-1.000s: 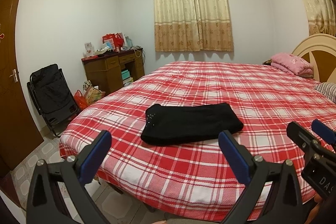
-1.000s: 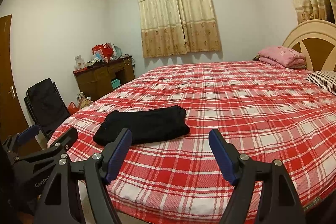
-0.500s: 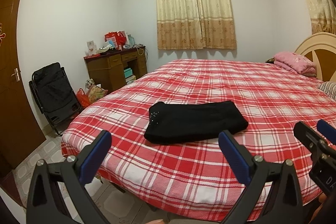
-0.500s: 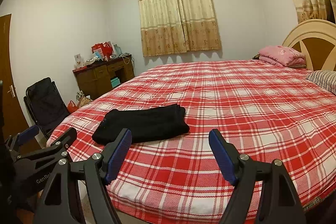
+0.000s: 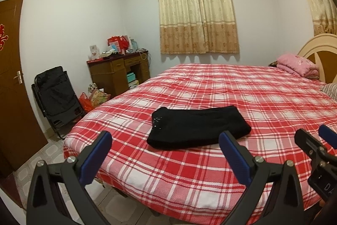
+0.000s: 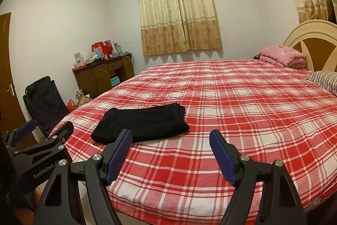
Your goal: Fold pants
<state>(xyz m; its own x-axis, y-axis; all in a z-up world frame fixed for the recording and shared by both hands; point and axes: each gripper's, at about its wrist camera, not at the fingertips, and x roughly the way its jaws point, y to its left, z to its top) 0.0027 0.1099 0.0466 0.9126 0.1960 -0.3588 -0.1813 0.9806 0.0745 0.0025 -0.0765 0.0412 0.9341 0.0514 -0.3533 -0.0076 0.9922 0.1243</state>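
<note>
Both grippers hang spread wide and hold nothing: the left gripper (image 5: 165, 153) and the right gripper (image 6: 170, 153) each show two black angular arms tipped with ribbed blue pads, raised above the near edge of the bed (image 5: 210, 172). Just beyond them lie the pants (image 5: 198, 128), black, soft and thick-looking, folded into a flat oblong bundle with a few small pale specks near its left end, resting on the bed's red-and-white plaid cover apart from both grippers. Farther off, a folded pink quilt (image 6: 282, 55) sits by the cream, curved headboard (image 6: 311, 35), beside a striped pillow (image 6: 324, 80). A brown wooden counter (image 5: 118, 73) against the wall carries red bags and boxes.
</note>
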